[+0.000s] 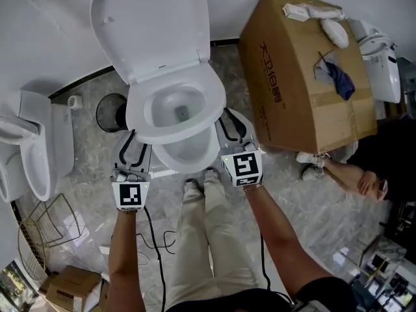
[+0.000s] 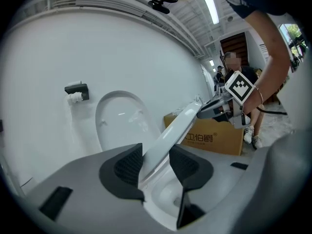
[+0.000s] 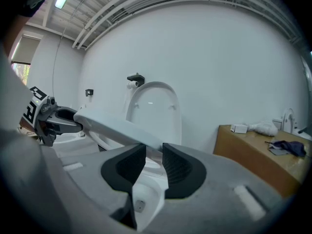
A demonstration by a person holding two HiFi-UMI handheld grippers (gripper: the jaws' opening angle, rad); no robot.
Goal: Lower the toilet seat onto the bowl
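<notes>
Fingers (image 2: 127, 165) of the left gripper (image 2: 155, 165) stand narrowly parted, clamped on the seat (image 2: 171, 130) at its rim. The right gripper (image 3: 152, 164) has its fingers (image 3: 178, 167) pinching the opposite rim. The seat hangs tilted above the bowl (image 1: 185, 156), with the lid (image 1: 153, 25) upright behind.

A grey marbled tile floor (image 1: 91, 174) meets a plain white wall (image 3: 229, 52), with a long fluorescent ceiling tube (image 2: 210, 4) lit overhead and a bright window (image 3: 19, 57) at the far left of the right gripper view. A large brown cardboard box (image 1: 292, 90) stands at the floor's right side near the wall, with a dark blue cloth (image 1: 340, 78) and white packets (image 1: 311, 10) lying on its top. At the floor's left edge stand a separate white ceramic toilet (image 1: 36, 148), a bent wire rack (image 1: 49, 229) and a small cardboard carton (image 1: 68, 290).
</notes>
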